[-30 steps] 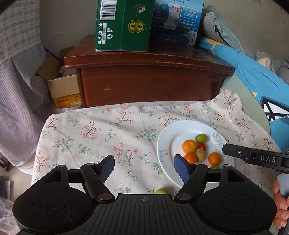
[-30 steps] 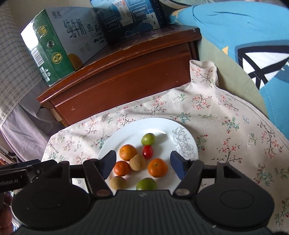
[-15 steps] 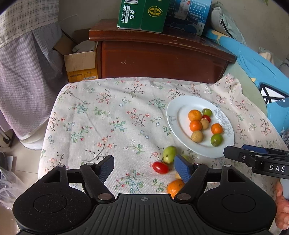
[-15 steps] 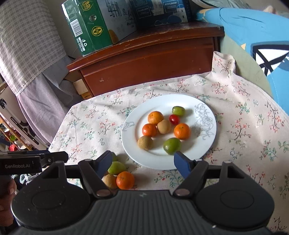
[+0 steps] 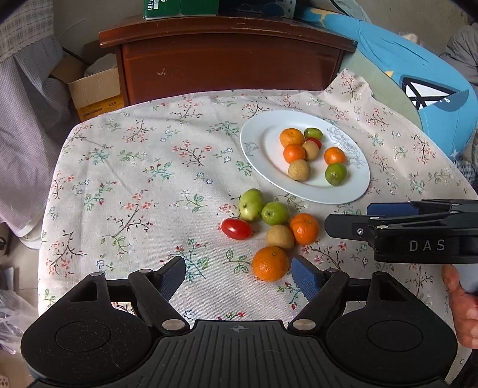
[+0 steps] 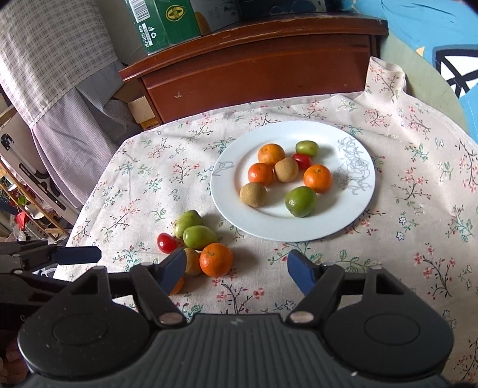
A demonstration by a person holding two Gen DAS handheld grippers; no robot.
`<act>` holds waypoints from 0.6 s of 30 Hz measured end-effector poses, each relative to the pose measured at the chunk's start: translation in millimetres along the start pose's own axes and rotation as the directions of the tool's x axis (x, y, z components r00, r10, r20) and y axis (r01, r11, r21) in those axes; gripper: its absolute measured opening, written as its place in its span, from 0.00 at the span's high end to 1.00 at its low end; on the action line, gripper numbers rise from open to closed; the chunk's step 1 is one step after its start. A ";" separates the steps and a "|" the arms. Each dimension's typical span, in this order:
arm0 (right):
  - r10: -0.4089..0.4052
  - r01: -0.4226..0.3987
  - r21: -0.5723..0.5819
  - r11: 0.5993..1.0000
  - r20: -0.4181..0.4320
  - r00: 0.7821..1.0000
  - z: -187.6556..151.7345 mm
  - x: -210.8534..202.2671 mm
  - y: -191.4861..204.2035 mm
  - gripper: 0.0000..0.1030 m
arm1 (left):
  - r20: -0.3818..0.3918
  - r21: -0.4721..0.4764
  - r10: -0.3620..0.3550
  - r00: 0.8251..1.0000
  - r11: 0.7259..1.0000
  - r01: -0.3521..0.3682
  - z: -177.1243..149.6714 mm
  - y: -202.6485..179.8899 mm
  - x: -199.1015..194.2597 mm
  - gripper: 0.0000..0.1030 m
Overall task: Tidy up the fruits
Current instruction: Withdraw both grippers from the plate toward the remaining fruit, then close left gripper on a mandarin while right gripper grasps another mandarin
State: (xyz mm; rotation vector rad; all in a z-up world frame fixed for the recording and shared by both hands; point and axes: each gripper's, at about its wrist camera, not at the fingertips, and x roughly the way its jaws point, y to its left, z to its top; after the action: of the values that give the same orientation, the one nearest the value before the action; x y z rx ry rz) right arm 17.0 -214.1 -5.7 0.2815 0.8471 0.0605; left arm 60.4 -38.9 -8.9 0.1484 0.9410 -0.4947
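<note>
A white plate [image 5: 266, 155] [image 6: 230, 188] on the floral tablecloth [image 5: 149, 179] holds several small fruits: oranges, green, tan and one red. In front of it lies a loose cluster: two green fruits [image 5: 251, 204], a red tomato [image 5: 236, 229], a tan fruit [image 5: 279, 236] and two oranges [image 5: 304, 228]. My left gripper [image 5: 237, 268] is opening; the nearest orange [image 5: 270, 262] lies on the cloth just inside its right fingertip, untouched. My right gripper [image 6: 236, 261] stands open above the cluster, an orange [image 6: 215, 259] beyond its left finger. Each gripper shows side-on in the other's view.
A brown wooden cabinet [image 5: 227, 59] stands right behind the table, with a green carton [image 6: 161, 21] on top. A cardboard box [image 5: 95, 89] and hanging checked cloth [image 6: 59, 44] are at the left, blue bedding [image 5: 418, 74] at the right. A hand [image 5: 463, 313] holds the right gripper.
Both views have pulled back from the cabinet and tilted down. The loose fruit cluster, unseen a second ago, now lies just ahead of both grippers' fingers. Nothing was grasped.
</note>
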 end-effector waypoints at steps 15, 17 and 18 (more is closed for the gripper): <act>0.066 -0.065 0.024 0.998 -0.033 0.997 0.8 29.8 1.6 0.52 | -0.028 0.066 0.012 1.000 0.998 -0.011 -9.3 -11.5 22.4 0.24; 0.064 -0.063 0.022 0.998 -0.037 0.997 0.1 32.8 2.1 0.56 | -0.018 0.064 0.004 1.000 0.998 -0.003 -8.9 -11.6 23.2 0.24; 0.063 -0.063 0.021 0.998 -0.038 0.997 -0.1 33.8 2.4 0.56 | -0.014 0.061 -0.002 1.000 0.998 0.002 -8.7 -11.5 23.6 0.24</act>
State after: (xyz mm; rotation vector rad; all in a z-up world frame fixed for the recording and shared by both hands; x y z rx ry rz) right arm 39.4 -206.1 -29.8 0.3268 0.8780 0.1167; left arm 60.0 -54.2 -32.0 0.2059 0.9401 -0.5249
